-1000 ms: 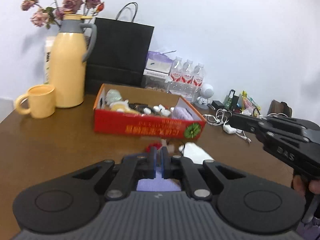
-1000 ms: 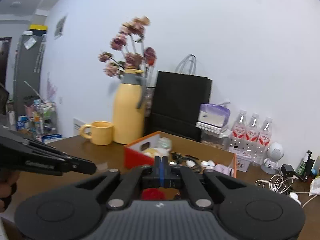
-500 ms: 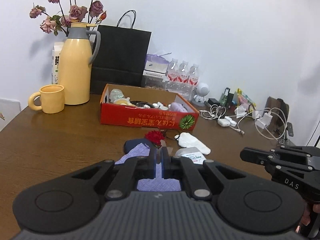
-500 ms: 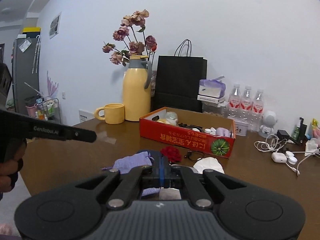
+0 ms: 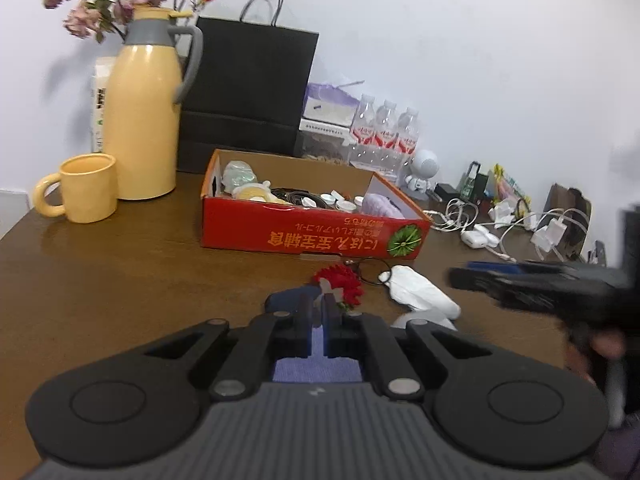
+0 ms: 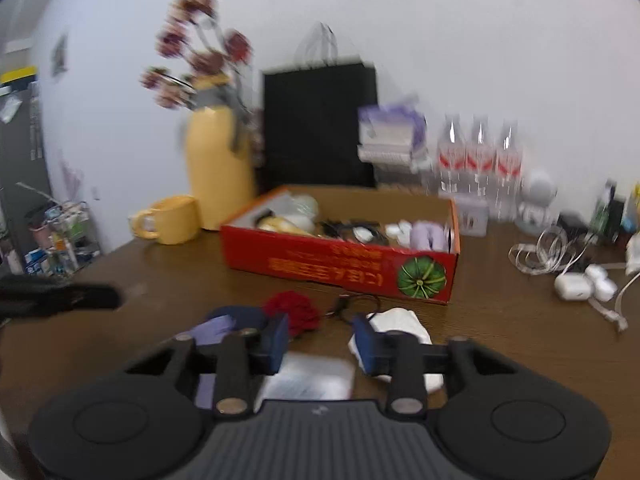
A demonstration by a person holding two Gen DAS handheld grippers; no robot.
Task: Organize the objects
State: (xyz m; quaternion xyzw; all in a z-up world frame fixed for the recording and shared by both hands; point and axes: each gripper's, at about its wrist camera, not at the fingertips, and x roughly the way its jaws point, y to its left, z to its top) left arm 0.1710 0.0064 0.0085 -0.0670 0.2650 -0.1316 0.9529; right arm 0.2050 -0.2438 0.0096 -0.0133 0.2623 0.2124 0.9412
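Observation:
A red cardboard box with several small items inside stands mid-table. In front of it lie a red flower-like piece, a white cloth, a purple cloth, a dark blue item and a clear packet. My left gripper is shut and empty above the purple cloth. My right gripper is open above the packet, between the flower and the white cloth.
A yellow jug with dried flowers, a yellow mug and a black paper bag stand at the back left. Water bottles, a white robot figure and chargers with cables lie at the back right.
My right gripper has opened and dropped toward the loose items in front of the box. My left gripper has moved in closer to them and stays shut.

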